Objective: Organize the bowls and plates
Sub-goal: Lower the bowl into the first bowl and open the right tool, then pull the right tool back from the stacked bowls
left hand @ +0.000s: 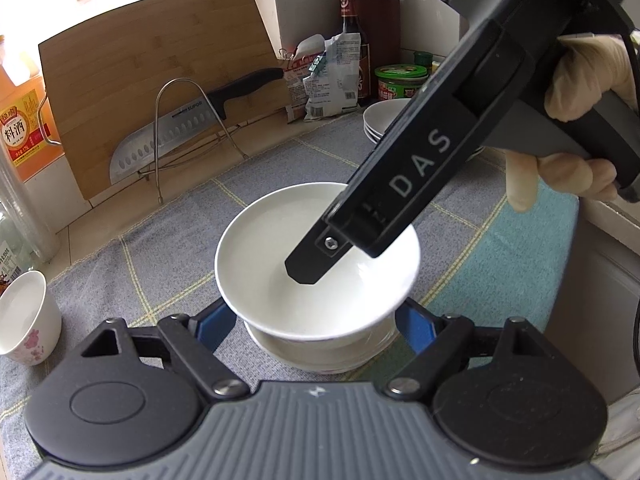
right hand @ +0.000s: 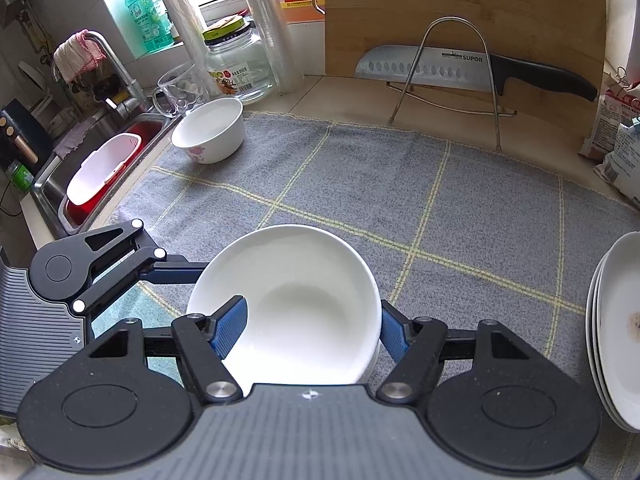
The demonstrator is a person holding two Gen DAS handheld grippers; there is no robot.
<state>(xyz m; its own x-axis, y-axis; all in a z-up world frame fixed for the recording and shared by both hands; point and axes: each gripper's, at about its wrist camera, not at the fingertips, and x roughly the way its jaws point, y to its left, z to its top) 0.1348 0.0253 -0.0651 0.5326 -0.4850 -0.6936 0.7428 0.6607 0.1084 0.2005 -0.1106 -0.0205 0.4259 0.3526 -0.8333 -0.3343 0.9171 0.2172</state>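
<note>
A white bowl [left hand: 280, 248] [right hand: 304, 304] sits nested on a second white bowl [left hand: 320, 354] over the grey checked cloth [right hand: 440, 208]. My right gripper [right hand: 312, 304] is shut on the top bowl. One blue finger [right hand: 230, 328] lies inside it, also seen as a black finger [left hand: 316, 256] reaching in from the upper right, and the other finger [right hand: 394, 336] is outside the wall. My left gripper [left hand: 316, 320] straddles the stack, its blue pads [left hand: 218, 324] against the sides just under the top bowl's rim. The rim hides its tips.
A stack of white plates [left hand: 380, 120] [right hand: 616, 320] stands to the right. A flowered bowl [right hand: 210, 130] [left hand: 28, 316] sits near the sink [right hand: 100, 168]. A knife on a wire rack [right hand: 440, 68] leans on a cutting board behind, with jars, bottles and packets along the wall.
</note>
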